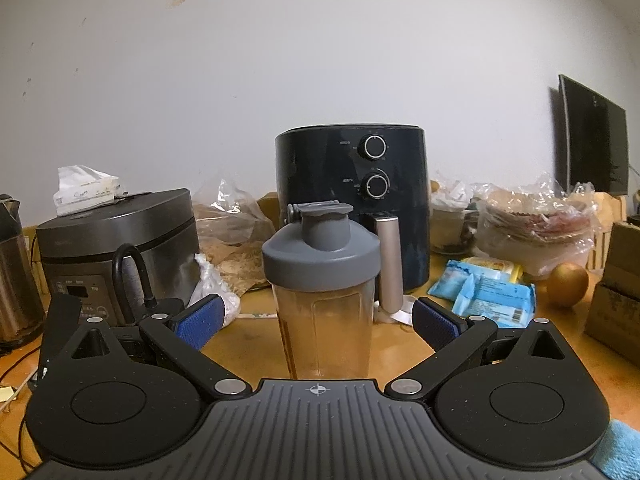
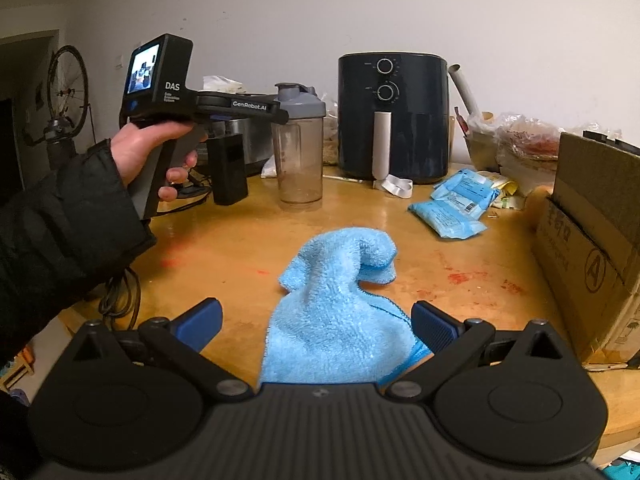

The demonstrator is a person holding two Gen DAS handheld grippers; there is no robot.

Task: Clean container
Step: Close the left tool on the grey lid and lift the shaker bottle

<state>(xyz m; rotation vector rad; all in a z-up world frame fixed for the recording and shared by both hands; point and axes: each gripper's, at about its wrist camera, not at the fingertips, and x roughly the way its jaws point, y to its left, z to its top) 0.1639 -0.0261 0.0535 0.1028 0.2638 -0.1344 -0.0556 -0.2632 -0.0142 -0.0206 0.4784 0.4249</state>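
1. Left gripper (image 1: pixel 318 320): jaws spread wide, nothing held. Blue pads (image 1: pixel 200 320) sit on either side of the shaker bottle (image 1: pixel 322 292), clear of its walls.
2. Shaker bottle: centre of the left wrist view, upright on the wooden desk (image 1: pixel 248 340). Grey screw lid (image 1: pixel 320 252) on, flip cap shut. Clear body looks cloudy; contents cannot be told.
3. In the right wrist view the same bottle stands upper centre-left, just left of the air fryer (image 2: pixel 394 118).
4. Right gripper (image 2: pixel 316 322): jaws wide apart, holding nothing. A light blue microfibre cloth (image 2: pixel 336 316) lies crumpled on the desk between the jaws, bottom centre of frame; its near end runs under the gripper body. Pad contact with the cloth cannot be told.
5. Person's left hand (image 2: pixel 150 152) in a dark sleeve, left side of the right view, grips the handle of the left gripper, which points at the bottle.
6. Background: rice cooker (image 1: pixel 120 248) at left of the left view, blue packets (image 1: pixel 488 292) at right, cardboard box (image 2: pixel 592 248) at the right edge of the right view.
7. Red smears on the desk right of the cloth.
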